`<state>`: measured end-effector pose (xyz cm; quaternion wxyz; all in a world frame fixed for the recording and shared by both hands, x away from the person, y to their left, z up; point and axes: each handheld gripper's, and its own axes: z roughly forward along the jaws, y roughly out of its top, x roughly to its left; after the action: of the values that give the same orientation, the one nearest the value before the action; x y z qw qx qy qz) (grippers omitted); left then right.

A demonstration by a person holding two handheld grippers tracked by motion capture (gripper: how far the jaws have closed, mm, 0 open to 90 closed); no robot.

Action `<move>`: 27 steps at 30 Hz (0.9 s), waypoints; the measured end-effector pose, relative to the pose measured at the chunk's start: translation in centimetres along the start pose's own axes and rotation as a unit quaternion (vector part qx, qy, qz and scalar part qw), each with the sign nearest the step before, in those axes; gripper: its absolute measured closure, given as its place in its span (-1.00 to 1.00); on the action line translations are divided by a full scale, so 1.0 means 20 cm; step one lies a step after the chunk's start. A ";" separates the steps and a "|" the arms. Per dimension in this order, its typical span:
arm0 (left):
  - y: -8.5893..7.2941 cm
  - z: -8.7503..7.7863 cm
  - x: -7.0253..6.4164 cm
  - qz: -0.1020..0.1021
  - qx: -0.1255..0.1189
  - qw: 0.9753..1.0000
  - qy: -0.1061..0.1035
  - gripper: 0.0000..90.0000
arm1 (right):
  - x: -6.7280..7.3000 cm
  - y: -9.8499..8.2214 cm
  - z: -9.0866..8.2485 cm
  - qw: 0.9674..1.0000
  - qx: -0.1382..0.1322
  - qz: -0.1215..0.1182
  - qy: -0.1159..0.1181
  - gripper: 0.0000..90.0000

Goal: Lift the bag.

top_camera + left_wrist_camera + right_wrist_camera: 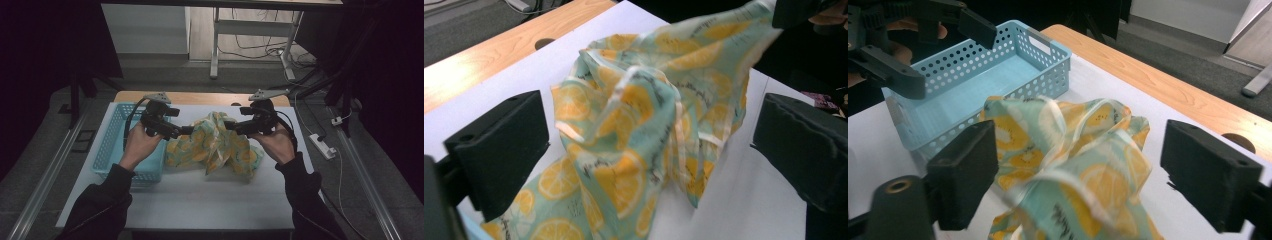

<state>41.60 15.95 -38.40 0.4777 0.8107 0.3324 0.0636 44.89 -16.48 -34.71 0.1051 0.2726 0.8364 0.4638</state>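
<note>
The crumpled cloth (215, 145) occupies the middle of the worktop (210, 200), rising in folds between the left gripper (185, 130) and the right gripper (231, 125); no direct passage between them. In both gripper views the jaws stand apart with cloth in the gap. The blue basket (112, 145) blocks the left side, its wall just beside the cloth. Open room: the near strip of the worktop in front of the cloth and the far right corner.

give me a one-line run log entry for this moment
left gripper: open, cloth between jaws | right gripper: open | cloth: crumpled on table | basket: beside cloth
</note>
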 end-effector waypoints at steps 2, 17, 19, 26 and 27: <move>-0.02 -0.01 -0.01 -0.001 -0.001 1.000 0.003 -1.00 | 0.00 -0.01 -0.01 1.000 0.000 0.000 -0.004 -0.81; -0.23 -0.08 -0.05 -0.013 0.007 0.999 0.031 -1.00 | 0.02 -0.15 -0.04 0.999 0.012 -0.020 -0.023 -1.00; -0.26 -0.08 -0.06 -0.014 0.008 0.999 0.037 -1.00 | 0.02 -0.17 -0.04 0.999 0.009 -0.022 -0.032 -1.00; -0.37 -0.09 -0.09 -0.028 0.003 0.999 0.039 -1.00 | 0.03 -0.27 -0.04 0.999 0.005 -0.010 -0.037 -1.00; -0.38 -0.09 -0.09 -0.030 0.003 0.999 0.040 -1.00 | 0.02 -0.29 -0.04 0.999 0.006 -0.007 -0.038 -1.00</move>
<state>35.68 18.65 -43.27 0.4633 0.7986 0.3755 0.0810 42.10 -19.20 -39.09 0.1384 0.2848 0.8363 0.4476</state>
